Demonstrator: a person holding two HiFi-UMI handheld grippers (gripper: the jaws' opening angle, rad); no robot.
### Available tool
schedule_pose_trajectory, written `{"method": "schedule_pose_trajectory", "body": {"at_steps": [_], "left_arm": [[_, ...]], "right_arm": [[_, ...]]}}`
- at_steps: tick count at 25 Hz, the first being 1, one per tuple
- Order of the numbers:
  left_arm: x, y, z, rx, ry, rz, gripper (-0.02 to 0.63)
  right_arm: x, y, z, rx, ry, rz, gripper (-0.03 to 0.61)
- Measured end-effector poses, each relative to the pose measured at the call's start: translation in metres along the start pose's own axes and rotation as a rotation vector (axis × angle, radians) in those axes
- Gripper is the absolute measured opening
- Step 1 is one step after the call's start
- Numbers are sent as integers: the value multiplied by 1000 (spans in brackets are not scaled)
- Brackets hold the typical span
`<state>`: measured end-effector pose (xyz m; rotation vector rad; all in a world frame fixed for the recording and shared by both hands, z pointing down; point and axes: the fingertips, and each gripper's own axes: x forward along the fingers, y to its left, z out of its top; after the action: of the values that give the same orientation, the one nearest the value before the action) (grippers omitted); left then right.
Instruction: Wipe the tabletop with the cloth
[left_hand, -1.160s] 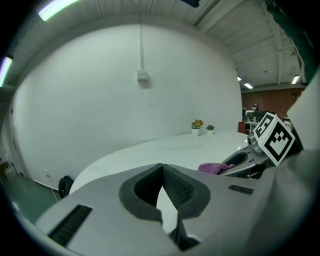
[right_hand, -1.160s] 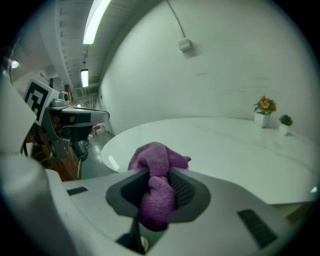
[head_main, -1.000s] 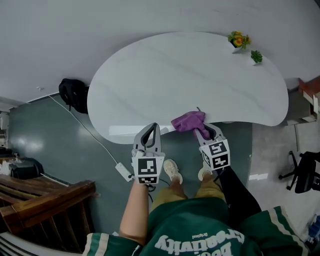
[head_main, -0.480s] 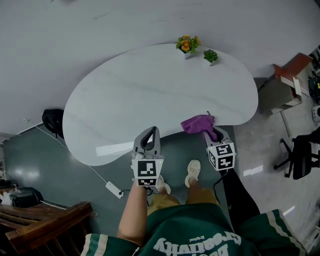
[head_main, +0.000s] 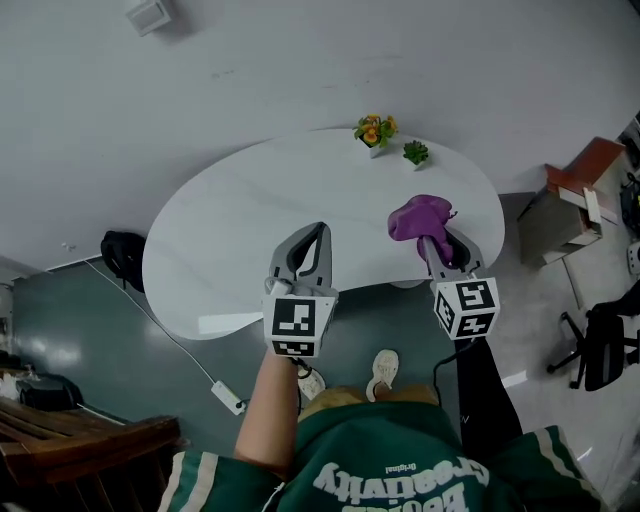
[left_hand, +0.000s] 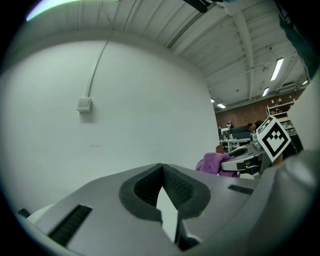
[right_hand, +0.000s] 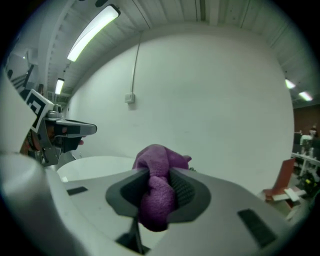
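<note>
A bunched purple cloth is pinched in my right gripper, which is shut on it and raised over the right end of the white oval tabletop. The cloth also shows off to the right in the left gripper view. My left gripper hovers over the table's near middle with its jaws closed together and nothing between them. In the right gripper view the tabletop shows below and to the left of the cloth.
Two small potted plants, one with orange flowers and a green one, stand at the table's far edge. A black bag and a cable lie on the floor at left. A brown stool and an office chair are at right.
My right gripper has lifted the cloth from the table's near right edge up and forward over the tabletop. The left gripper has moved forward over the table. The view has shifted.
</note>
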<state>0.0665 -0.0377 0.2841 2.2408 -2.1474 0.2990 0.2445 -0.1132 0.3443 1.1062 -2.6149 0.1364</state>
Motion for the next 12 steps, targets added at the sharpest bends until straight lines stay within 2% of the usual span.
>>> {"method": "schedule_pose_trajectory", "body": {"at_steps": [5,12], "left_arm": [[8,6,42,25,-47,28,0],[9,12,55,38,-63,43,1]], "right_arm": [[-2,-8,51,-56,-89,1,98],[1,-9,71,-77,-123,1,98]]}}
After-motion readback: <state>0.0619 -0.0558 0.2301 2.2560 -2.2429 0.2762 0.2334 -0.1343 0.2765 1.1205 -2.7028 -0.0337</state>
